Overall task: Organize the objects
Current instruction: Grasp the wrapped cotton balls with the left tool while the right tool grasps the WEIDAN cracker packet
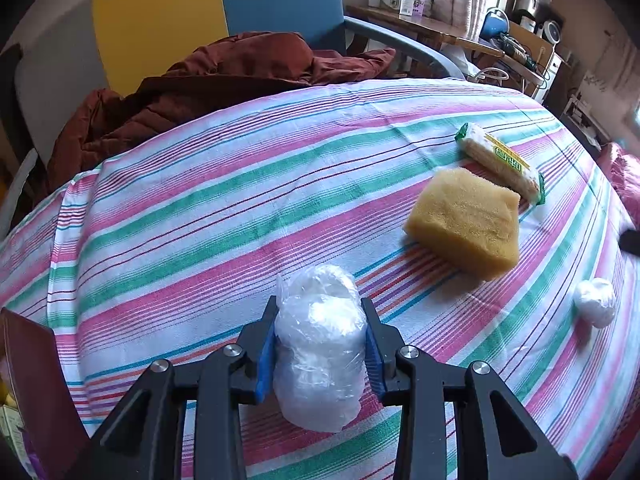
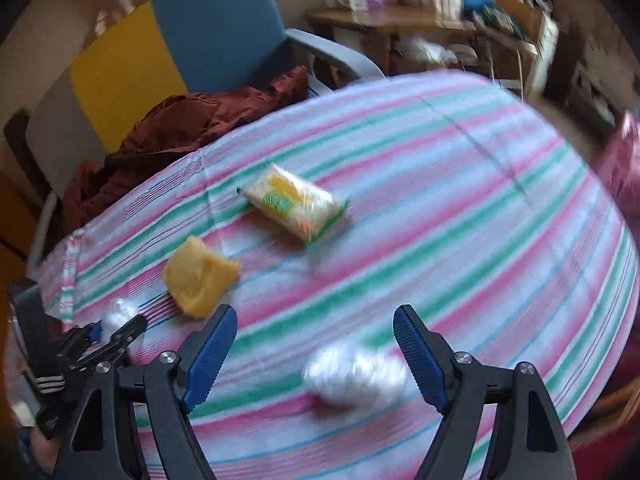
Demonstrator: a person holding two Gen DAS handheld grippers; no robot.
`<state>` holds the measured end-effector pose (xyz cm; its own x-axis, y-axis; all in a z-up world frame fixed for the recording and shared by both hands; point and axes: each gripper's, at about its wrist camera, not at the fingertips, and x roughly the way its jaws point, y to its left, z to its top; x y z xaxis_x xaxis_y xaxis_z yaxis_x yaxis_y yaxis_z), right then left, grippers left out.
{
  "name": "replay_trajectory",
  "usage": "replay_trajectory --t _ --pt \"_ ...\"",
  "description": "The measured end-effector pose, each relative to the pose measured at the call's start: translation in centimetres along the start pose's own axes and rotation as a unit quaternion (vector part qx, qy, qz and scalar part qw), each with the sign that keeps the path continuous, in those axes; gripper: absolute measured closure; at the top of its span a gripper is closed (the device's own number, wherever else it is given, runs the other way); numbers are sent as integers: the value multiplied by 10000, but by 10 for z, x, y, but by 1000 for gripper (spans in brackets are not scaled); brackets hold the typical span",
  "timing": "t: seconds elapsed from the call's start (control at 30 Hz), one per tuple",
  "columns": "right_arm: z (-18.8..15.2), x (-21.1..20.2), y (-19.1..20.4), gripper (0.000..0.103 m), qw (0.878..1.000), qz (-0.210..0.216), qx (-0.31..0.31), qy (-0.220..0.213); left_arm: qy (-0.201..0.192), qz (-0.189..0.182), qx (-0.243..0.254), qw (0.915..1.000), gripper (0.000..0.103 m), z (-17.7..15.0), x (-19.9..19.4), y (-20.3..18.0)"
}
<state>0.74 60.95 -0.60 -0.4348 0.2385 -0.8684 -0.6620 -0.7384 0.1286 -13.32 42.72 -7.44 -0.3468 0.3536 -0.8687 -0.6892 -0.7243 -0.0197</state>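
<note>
My left gripper is shut on a clear plastic-wrapped white bundle just above the striped cloth. A yellow sponge and a green-and-yellow snack packet lie to its right, with a second white bundle further right. In the blurred right wrist view, my right gripper is open above that second white bundle, which lies between its fingers. The sponge and packet lie beyond. The left gripper shows at the left.
A rust-brown jacket is heaped at the cloth's far left edge, before a blue and yellow chair. A wooden desk with boxes stands behind. A brown box edge is at the near left. Pink fabric lies right.
</note>
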Motion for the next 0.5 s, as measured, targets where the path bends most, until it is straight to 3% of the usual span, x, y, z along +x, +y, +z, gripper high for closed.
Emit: replay_trajectory --t 0.27,0.5 --pt "66 78 28 21 9867 -436 -1566 -2 -86 -99 -60 9999 64 0 1 4" --pt "85 143 32 18 9856 -325 -1559 564 -187 -160 -73 9997 64 -1 2 7"
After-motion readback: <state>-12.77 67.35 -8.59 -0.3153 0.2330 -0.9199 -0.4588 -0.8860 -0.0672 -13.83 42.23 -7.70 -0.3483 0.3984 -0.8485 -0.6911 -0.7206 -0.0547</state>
